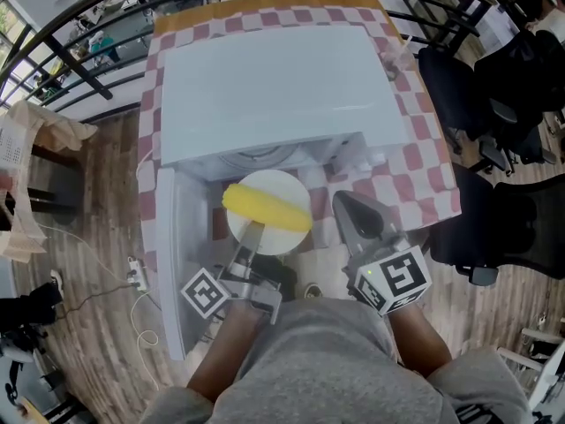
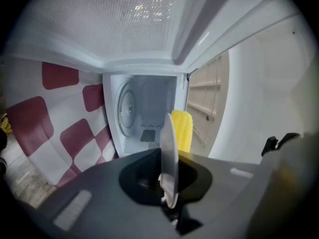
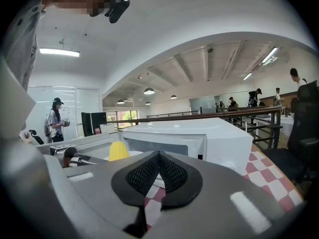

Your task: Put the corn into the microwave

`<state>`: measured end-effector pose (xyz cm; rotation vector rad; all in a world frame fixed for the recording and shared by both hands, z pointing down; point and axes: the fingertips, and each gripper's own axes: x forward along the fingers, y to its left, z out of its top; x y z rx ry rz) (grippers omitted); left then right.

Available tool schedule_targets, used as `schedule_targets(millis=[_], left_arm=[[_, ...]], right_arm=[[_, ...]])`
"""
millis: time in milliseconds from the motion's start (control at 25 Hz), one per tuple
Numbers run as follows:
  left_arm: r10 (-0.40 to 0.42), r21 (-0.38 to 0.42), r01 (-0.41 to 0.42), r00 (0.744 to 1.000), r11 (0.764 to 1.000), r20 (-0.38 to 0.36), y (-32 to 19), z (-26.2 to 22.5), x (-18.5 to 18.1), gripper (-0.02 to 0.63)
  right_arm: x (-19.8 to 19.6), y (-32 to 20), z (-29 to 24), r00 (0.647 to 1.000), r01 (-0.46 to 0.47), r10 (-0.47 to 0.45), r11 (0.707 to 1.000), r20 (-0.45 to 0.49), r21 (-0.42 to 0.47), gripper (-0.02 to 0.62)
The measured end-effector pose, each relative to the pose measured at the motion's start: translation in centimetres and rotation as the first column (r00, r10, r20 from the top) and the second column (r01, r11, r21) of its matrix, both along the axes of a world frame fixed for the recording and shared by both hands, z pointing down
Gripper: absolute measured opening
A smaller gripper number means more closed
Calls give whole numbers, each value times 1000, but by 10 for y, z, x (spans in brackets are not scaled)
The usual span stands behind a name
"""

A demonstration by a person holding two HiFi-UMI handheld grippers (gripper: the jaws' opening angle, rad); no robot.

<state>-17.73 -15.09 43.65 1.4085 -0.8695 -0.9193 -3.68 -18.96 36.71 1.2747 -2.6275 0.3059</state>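
Observation:
A yellow corn cob (image 1: 265,208) lies on a white plate (image 1: 275,184) in front of the white microwave (image 1: 282,87), whose door (image 1: 172,263) hangs open to the left. My left gripper (image 1: 253,233) is shut on the plate's near rim and holds it level. In the left gripper view the plate (image 2: 168,143) shows edge-on in the left gripper (image 2: 168,185), with the corn (image 2: 182,131) behind it and the microwave cavity (image 2: 142,113) ahead. My right gripper (image 1: 346,203) is shut and empty to the right of the plate. The right gripper (image 3: 159,156) faces the microwave (image 3: 199,138).
The microwave stands on a red-and-white checked tablecloth (image 1: 424,162). Black office chairs (image 1: 494,122) crowd the right side. A railing (image 1: 79,51) runs behind the table, and cables (image 1: 132,276) lie on the wooden floor at left. People (image 3: 56,121) stand far off.

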Motion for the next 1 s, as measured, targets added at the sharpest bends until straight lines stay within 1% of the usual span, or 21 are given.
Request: schedule_targets(millis=[120,400,520,680,800,920,1000], left_arm=[[-30,2,30,999,1000,-36,-12,7,1,17],[-47,-20,47,999,999,-5,-32,22,-4,17],[-66,-28,65,998,997,-18,-38,26,-11,17],[-79,-28,79,997,997,-19,-43,30,-11,17],[-102,-50,100,994,994,-36,-49,33,-9,17],[-119,-53,119,993,992,-2,-57,36,-11,17],[-139,-64,139,990,988,6,-60,42,-15,17]], right_arm=[[-5,-6,3,1000,-5,5,1000,-8,-3,0],[-8,-19,2,999,-25,26,1000,-22,4,0],[-5,-25,1,999,-33,33,999,-23,11,-2],[-1,-29,0,1000,-15,15,1000,-22,10,-1],[2,-32,-2,1000,3,-3,1000,-10,10,0],[7,-40,-3,1000,27,-27,1000,4,13,0],[7,-44,-5,999,48,-48,999,17,17,0]])
